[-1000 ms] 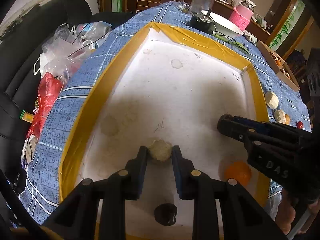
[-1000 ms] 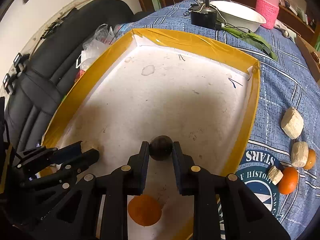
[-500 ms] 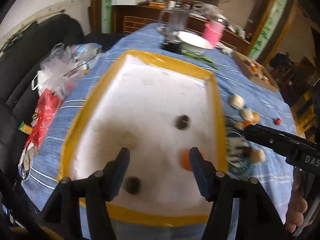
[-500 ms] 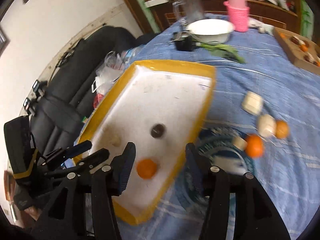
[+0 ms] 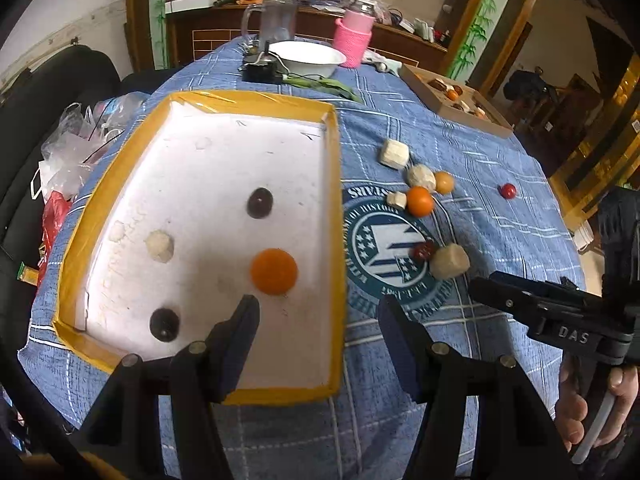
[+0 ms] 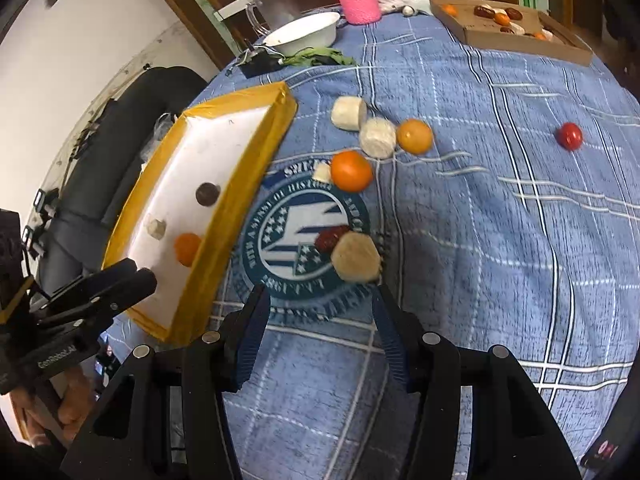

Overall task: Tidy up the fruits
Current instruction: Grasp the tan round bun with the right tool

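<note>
A white tray with a yellow rim (image 5: 335,216) (image 6: 256,168) holds an orange (image 5: 274,272), two dark fruits (image 5: 259,202) (image 5: 164,323) and a pale chunk (image 5: 159,245). On the blue cloth lie an orange (image 6: 351,171), a smaller orange (image 6: 414,136), pale chunks (image 6: 355,257) (image 6: 377,137) (image 6: 349,113), a dark red fruit (image 6: 330,237) and a red tomato (image 6: 569,135). My left gripper (image 5: 318,314) is open and empty above the tray's near right corner. My right gripper (image 6: 320,300) is open and empty just short of the nearest pale chunk.
A white bowl (image 5: 306,58), pink cup (image 5: 354,42), clear jug (image 5: 274,20) and black box (image 5: 260,72) stand at the table's far end. A cardboard box of fruit (image 6: 508,28) sits far right. Plastic bags (image 5: 76,148) and a black chair lie left.
Both grippers opened, let go of the pale chunk and the dark fruit in the tray, and pulled up and back. The right gripper swung right, over the loose fruit on the cloth.
</note>
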`<state>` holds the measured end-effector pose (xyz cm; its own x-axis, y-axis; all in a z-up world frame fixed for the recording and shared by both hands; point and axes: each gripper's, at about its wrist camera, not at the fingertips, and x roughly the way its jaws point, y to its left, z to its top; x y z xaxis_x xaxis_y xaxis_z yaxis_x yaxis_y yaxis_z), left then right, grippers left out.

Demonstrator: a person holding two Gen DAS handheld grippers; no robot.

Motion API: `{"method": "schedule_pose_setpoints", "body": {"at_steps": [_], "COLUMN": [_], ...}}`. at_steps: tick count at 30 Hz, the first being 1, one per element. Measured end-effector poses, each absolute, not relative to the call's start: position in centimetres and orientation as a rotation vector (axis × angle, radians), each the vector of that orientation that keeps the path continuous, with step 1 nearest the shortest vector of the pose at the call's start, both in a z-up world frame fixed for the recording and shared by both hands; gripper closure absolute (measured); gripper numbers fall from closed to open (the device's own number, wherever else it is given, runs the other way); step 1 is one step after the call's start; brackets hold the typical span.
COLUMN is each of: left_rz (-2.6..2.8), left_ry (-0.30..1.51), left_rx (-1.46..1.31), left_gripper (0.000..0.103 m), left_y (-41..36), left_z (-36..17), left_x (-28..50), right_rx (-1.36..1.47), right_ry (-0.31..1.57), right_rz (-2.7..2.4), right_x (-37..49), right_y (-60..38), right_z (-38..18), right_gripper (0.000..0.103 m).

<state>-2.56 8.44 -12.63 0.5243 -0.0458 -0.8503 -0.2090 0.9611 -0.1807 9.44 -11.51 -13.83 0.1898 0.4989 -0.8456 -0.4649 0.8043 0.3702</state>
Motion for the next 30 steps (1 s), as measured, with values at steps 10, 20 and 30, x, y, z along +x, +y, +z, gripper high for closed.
{"method": "schedule_pose_setpoints", "body": {"at_steps": [10, 20, 30], "left_rz": [0.094, 0.081, 0.078], "left_ry": [1.021, 1.037, 1.055], "left_rx": [-0.259, -0.252, -0.246], "left_gripper": [0.039, 0.039, 0.039], "left_y": [7.4, 6.8, 6.5], "left_z": [-12.3, -12.5, -12.9], "left_x": [-3.6, -3.0, -2.4], "right_rx": [0.001, 0.006, -0.022], "right_ry": [1.197, 1.205, 1.223], "right_rz": [0.648, 0.635, 0.624], "right_x": [9.2, 10.4, 12.0], "right_y": [-11.8, -11.4, -9.8], "right_z": [-14.7, -15.6, -17.2], "right_gripper": [0.051, 0.054, 0.066]}}
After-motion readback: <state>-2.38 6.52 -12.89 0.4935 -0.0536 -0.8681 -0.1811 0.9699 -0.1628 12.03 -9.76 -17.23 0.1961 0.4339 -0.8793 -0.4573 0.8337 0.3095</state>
